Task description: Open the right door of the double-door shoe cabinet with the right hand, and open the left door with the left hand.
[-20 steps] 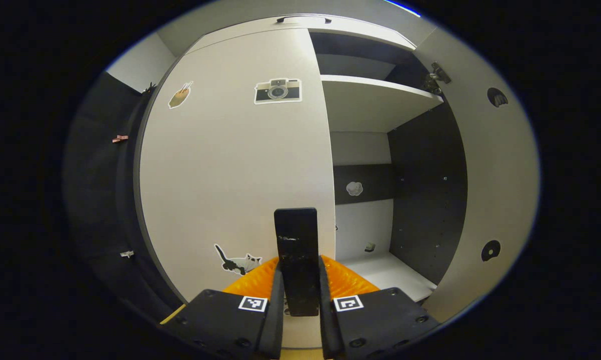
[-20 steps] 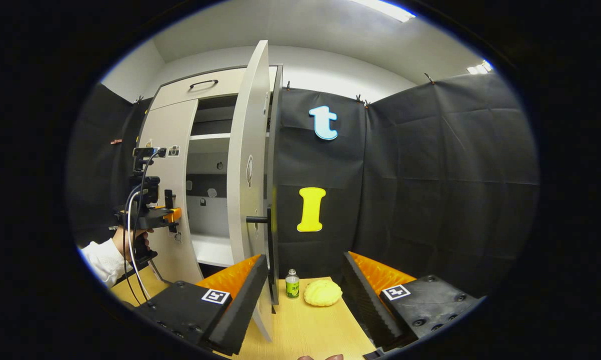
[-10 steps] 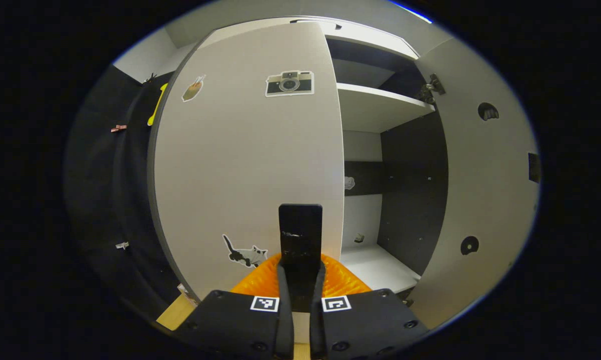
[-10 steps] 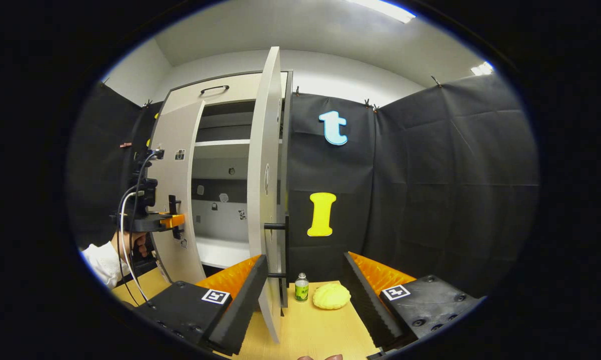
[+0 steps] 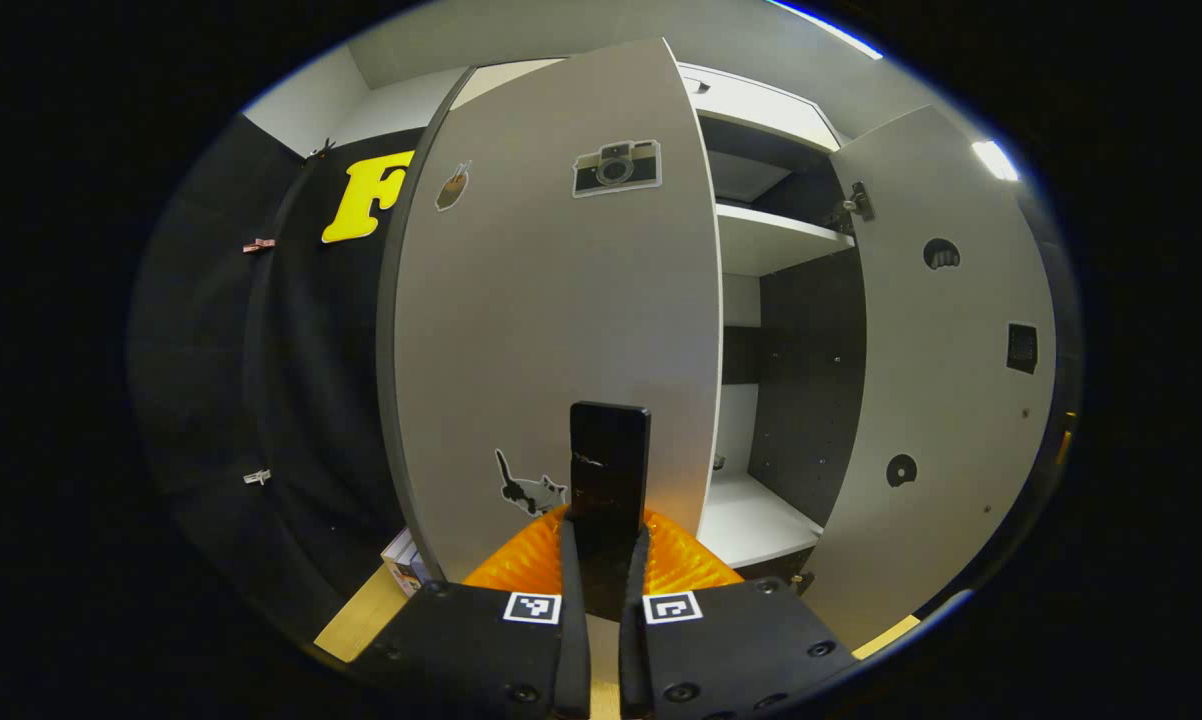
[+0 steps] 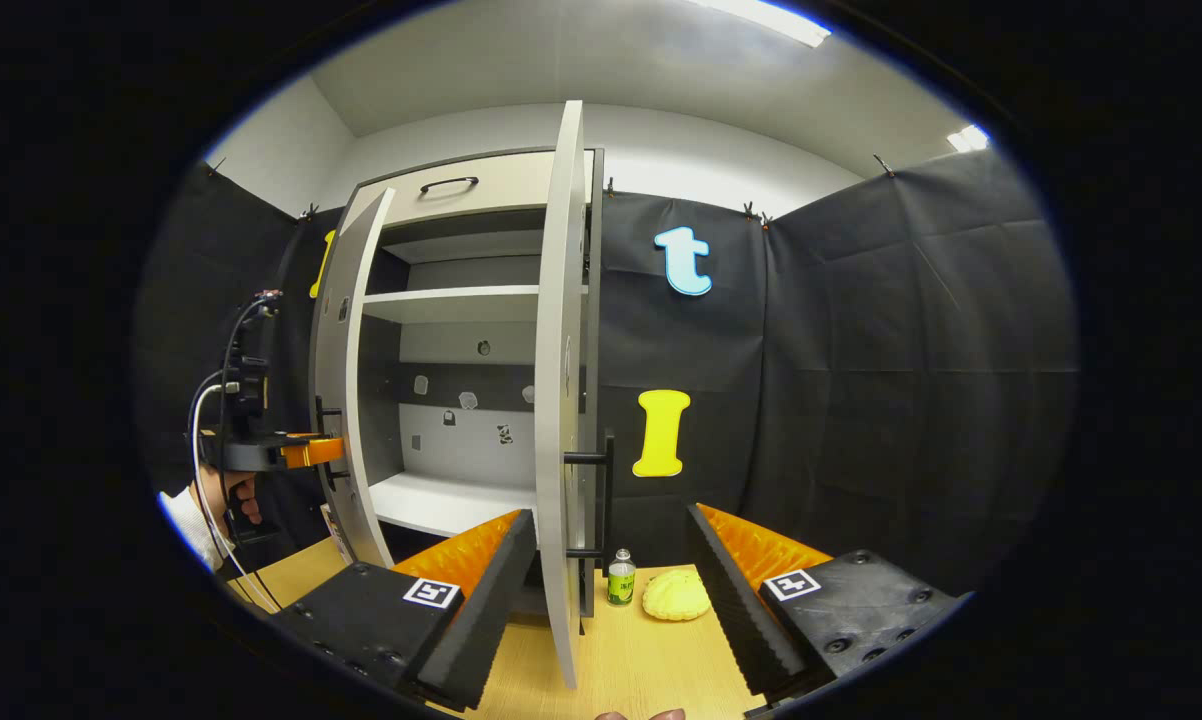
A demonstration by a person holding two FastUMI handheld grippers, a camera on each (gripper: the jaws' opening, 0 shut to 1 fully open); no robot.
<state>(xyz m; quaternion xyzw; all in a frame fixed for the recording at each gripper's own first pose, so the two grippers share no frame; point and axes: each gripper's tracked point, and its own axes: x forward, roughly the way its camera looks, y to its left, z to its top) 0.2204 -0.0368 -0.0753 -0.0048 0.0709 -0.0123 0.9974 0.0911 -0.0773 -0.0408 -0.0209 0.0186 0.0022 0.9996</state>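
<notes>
Your left tool [image 5: 602, 560] clamps the left door's handle [image 5: 609, 470]; your right tool [image 6: 601, 590] gapes wide, the right door's [image 6: 559, 400] edge between its fingers.

Shoe cabinet [image 6: 461, 200] on the table [image 6: 641, 660] against the booth wall, left door [image 6: 346, 380] and right door [image 6: 561, 400] swung out, shelf [image 6: 451, 302] inside, bottle [image 6: 620, 579] just left of bun [image 6: 677, 596], right of the right door

No readable words, brands or numbers are found. The small bottle's [image 6: 619, 580] label is too small to be read. Coded square markers [image 5: 532, 607] are carried on the gripper bodies.
</notes>
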